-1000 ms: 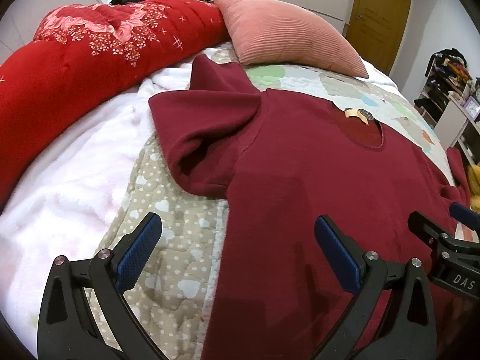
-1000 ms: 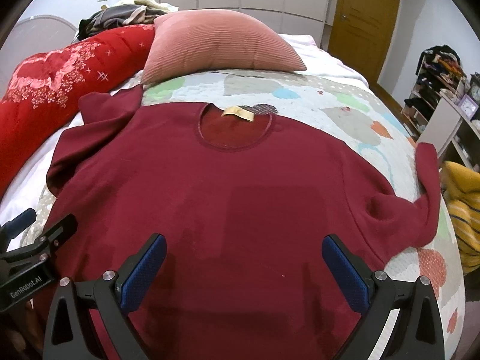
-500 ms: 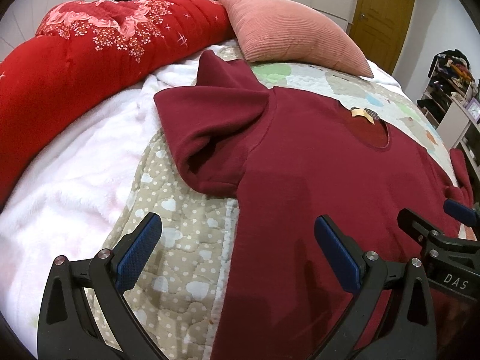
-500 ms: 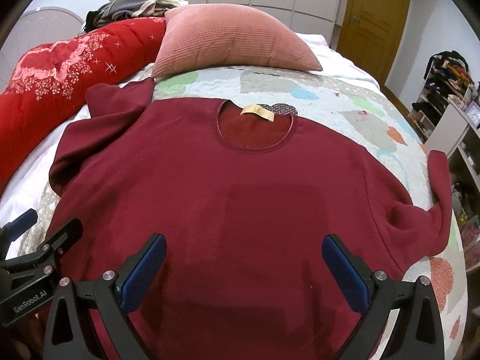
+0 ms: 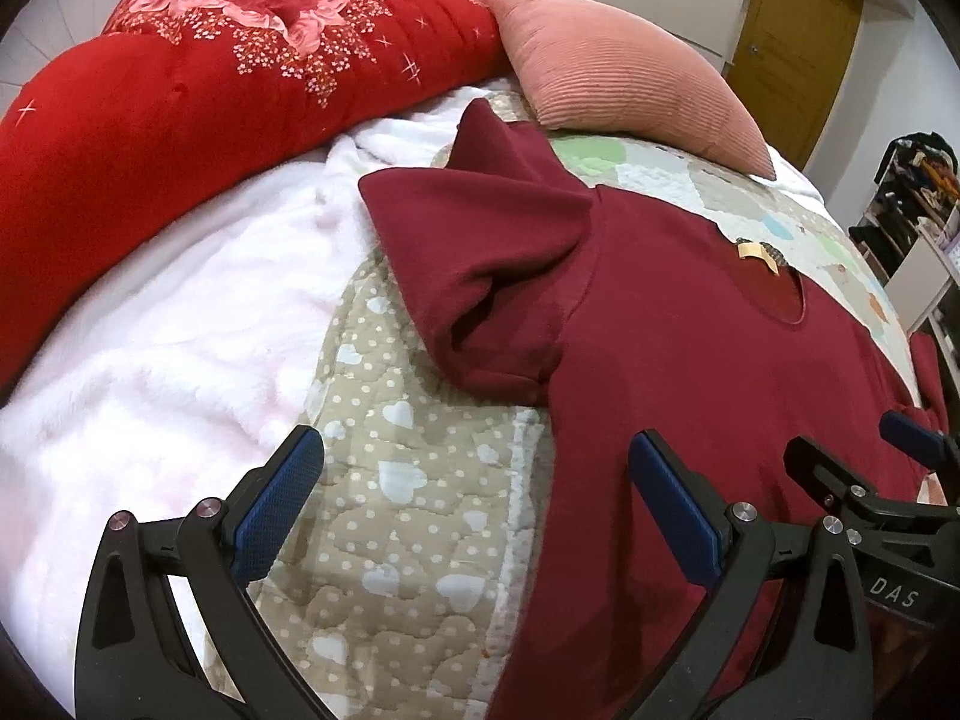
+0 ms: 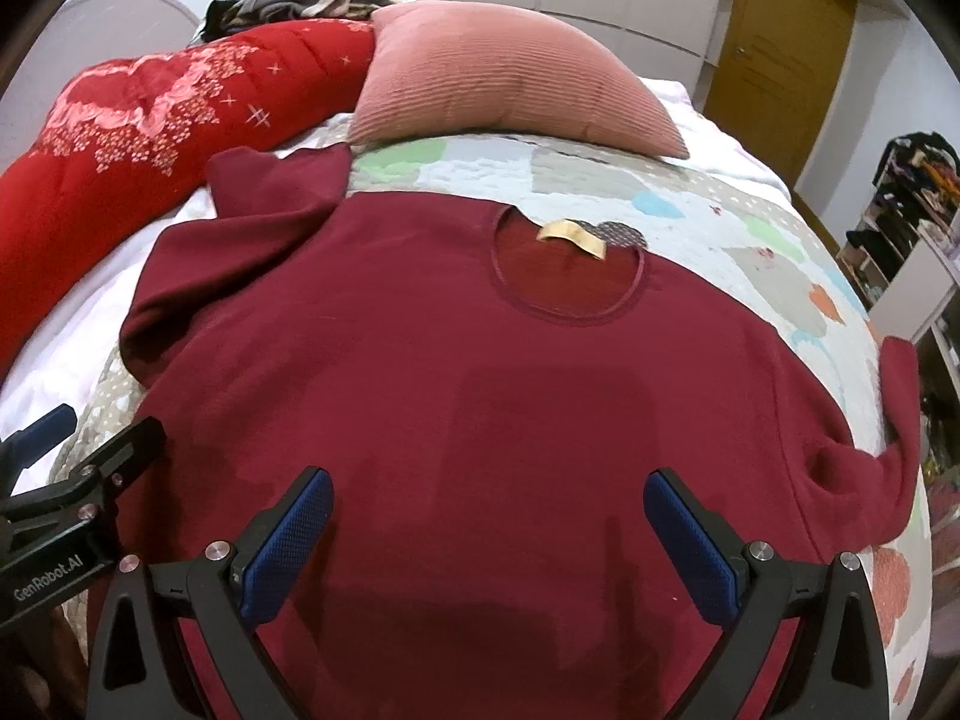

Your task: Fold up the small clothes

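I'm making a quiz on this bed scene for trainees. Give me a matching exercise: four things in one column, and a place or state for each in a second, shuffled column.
Things:
1. maroon sweater
2. pink cushion
3. red floral quilt
4. left gripper

Places or states:
A. bunched along the bed's left side
B. open, over the sweater's left edge
C. spread flat, neck label showing
D. at the head of the bed, beyond the collar

Pairs: 1-C, 2-D, 3-A, 4-B

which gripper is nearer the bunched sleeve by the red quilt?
Left. The left gripper hovers open just short of the bunched sleeve, over the shirt's edge. The right gripper is open over the shirt's middle, farther away.
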`<state>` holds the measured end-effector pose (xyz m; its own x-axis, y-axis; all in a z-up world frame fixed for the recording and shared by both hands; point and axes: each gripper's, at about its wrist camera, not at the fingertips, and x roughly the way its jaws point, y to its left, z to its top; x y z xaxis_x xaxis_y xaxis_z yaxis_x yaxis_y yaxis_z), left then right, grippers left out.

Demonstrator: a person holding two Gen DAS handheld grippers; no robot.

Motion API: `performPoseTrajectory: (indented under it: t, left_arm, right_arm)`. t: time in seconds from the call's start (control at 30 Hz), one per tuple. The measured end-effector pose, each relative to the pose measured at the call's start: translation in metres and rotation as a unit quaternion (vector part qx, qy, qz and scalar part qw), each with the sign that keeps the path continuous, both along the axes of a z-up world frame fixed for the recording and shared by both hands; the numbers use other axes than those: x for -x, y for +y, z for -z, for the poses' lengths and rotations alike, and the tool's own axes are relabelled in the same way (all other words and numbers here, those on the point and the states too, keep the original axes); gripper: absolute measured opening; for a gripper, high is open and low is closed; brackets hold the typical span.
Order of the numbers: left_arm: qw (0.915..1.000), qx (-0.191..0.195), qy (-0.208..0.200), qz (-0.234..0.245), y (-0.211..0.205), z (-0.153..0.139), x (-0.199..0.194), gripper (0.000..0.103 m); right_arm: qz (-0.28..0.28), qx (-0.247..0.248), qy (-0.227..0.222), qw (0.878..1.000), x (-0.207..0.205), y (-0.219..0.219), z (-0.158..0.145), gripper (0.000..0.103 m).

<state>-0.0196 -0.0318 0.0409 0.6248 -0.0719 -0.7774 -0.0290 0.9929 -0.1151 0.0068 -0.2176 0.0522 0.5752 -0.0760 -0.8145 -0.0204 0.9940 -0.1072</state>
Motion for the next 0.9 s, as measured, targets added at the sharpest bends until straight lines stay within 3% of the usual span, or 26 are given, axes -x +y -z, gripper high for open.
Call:
performPoseTrajectory:
  t: [0.3, 0.4, 0.53, 0.73, 0.9]
  left_arm:
    - [0.9997, 0.011, 0.011, -0.018, 0.026, 0.000, 0.001, 0.102]
    - [0.9991, -0.004, 0.010, -0.042, 0.042, 0.000, 0.001, 0.102]
    - [0.9979, 0.015, 0.018, -0.061, 0.060, 0.003, -0.003, 0.102]
    - [0.9965, 0.028, 0.034, -0.071, 0.069, 0.010, -0.008, 0.102]
    - [0.9959, 0.037, 0.038, -0.073, 0.073, 0.011, -0.009, 0.102]
  right_arm:
    - [-0.042, -0.005, -0.017, 0.999, -0.011, 0.028, -0.011, 0.103]
    - [-0.056, -0.020, -0.029, 0.998, -0.026, 0.038, -0.018, 0.102]
    - [-0.072, -0.060, -0.040, 0.995, -0.057, 0.052, -0.029, 0.099]
    - [-0.089, -0.060, -0.045, 0.993, -0.124, 0.082, -0.031, 0.099]
    - [-0.044, -0.066, -0.049, 0.996, -0.189, 0.082, -0.017, 0.099]
